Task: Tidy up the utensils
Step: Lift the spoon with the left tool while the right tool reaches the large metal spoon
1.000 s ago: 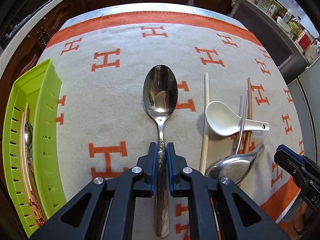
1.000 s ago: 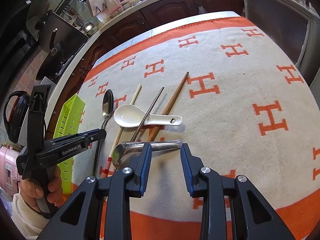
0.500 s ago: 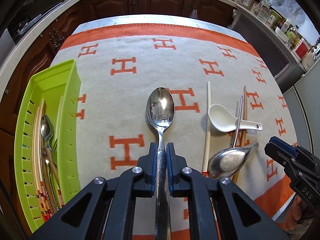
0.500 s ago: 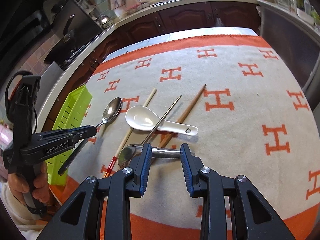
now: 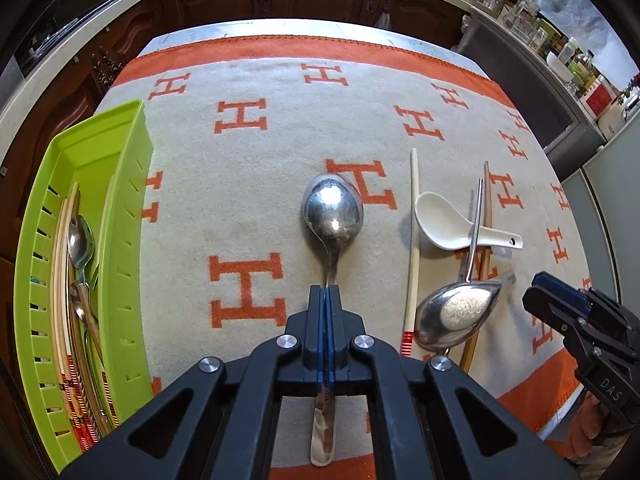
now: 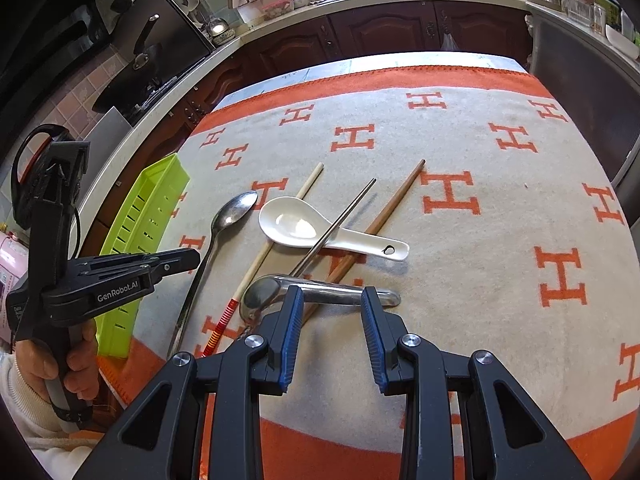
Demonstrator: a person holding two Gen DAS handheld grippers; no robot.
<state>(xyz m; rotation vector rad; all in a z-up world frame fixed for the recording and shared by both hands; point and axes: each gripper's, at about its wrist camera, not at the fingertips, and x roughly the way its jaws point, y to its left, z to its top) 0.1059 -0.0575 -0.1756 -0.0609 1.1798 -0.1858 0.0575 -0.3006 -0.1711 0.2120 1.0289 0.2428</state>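
Observation:
My left gripper (image 5: 326, 294) is closing tight on the thin handle of a long steel spoon (image 5: 333, 210), whose bowl points away over the cloth; the same gripper (image 6: 192, 258) and spoon (image 6: 234, 210) show at the left of the right wrist view. My right gripper (image 6: 332, 320) stands open just above the handle of a wide steel serving spoon (image 6: 320, 292), with nothing between its pads. A white ceramic spoon (image 6: 296, 224), a metal chopstick (image 6: 340, 220), a brown chopstick (image 6: 384, 216) and a pale chopstick (image 6: 260, 256) lie crossed behind it.
A green slotted tray (image 5: 120, 200) at the cloth's left edge holds spoons and several chopsticks. The orange-and-grey cloth (image 5: 248, 184) covers the table. Dark cabinets and counters ring the table. A hand (image 6: 76, 364) holds the left gripper.
The left jaws have pressed fully together on the spoon's handle, and the spoon has lifted and drawn back, bringing more of the green tray into view. The right gripper has rolled slightly, still open.

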